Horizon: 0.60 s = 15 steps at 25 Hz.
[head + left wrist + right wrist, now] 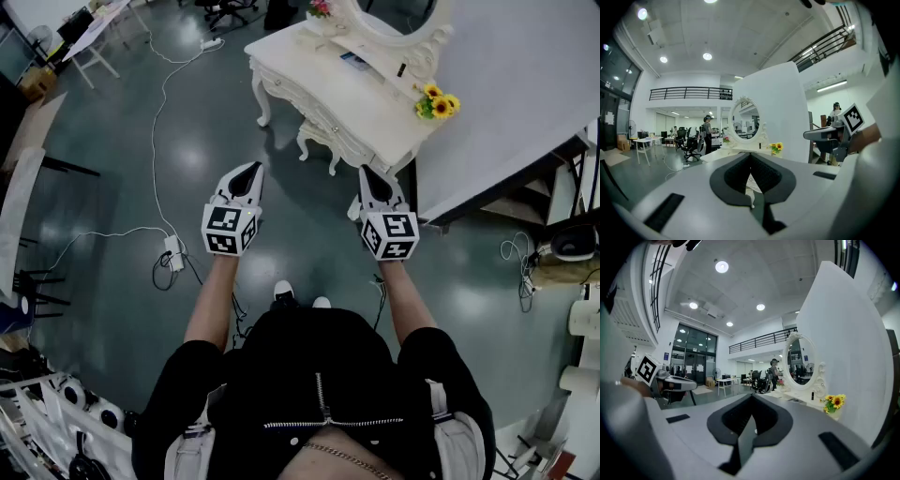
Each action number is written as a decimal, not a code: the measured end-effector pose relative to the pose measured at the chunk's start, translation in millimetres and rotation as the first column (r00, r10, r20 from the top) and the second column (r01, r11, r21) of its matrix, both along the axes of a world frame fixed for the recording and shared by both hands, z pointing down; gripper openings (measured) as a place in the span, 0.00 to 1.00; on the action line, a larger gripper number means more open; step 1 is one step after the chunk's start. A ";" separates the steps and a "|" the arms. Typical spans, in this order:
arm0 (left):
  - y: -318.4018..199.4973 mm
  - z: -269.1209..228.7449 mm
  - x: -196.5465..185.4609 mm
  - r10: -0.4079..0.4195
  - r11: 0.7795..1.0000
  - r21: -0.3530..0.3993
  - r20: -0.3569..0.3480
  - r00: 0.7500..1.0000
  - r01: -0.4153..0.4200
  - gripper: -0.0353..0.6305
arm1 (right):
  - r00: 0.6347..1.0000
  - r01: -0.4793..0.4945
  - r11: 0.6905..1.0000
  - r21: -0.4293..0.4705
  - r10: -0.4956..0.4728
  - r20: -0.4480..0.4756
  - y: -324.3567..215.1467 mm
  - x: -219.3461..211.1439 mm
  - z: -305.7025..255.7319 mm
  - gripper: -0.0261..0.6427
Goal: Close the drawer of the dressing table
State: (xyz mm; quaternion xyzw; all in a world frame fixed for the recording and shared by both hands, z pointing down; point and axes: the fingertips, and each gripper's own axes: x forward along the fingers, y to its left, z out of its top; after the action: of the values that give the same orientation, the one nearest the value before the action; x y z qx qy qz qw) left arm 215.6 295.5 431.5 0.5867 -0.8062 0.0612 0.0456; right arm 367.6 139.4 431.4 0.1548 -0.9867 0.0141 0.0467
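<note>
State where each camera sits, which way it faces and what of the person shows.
Head view: on the head, facing steeply down; arms, left tool, right tool, dressing table ahead.
Left gripper view: on the left tool, towards the mirror; right tool alongside.
Right gripper view: on the right tool, towards the mirror; left tool alongside.
Shared: both gripper views show the sunflowers.

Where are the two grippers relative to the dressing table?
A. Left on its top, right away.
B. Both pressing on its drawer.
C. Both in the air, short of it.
C: the left gripper and right gripper hang over the floor, and each gripper view shows the dressing table standing ahead, untouched.
</note>
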 end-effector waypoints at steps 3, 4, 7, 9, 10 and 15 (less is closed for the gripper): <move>2.8 1.0 -6.9 0.006 1.000 0.005 -0.001 1.000 -0.006 0.09 | 1.000 0.023 1.000 -0.013 -0.023 0.017 6.3 -7.7 0.9 0.05; 3.5 2.0 -10.3 0.009 1.000 0.004 -0.002 1.000 -0.009 0.09 | 1.000 0.024 1.000 -0.014 -0.024 0.020 8.0 -11.3 1.2 0.05; 6.9 7.6 -24.4 0.020 1.000 -0.004 -0.001 1.000 -0.020 0.09 | 1.000 0.020 1.000 -0.010 -0.020 0.021 13.9 -26.1 2.6 0.05; 9.4 11.0 -35.9 0.027 1.000 -0.007 0.002 1.000 -0.027 0.09 | 1.000 0.019 1.000 -0.005 -0.019 0.021 17.5 -38.5 2.9 0.05; 10.1 12.5 -42.4 0.031 0.999 -0.009 0.003 1.000 -0.031 0.09 | 1.000 0.019 1.000 -0.005 -0.019 0.021 18.9 -45.5 3.1 0.05; 12.3 19.0 -70.7 0.045 0.999 -0.010 -0.013 0.999 -0.045 0.09 | 1.000 0.008 1.000 -0.015 -0.008 0.016 25.7 -73.5 6.3 0.05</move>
State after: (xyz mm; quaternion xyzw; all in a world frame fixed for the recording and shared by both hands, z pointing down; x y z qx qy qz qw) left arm 144.9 307.8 450.5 0.6047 -0.7923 0.0626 0.0522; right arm 294.0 165.1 437.6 0.1503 -0.9876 0.0224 0.0401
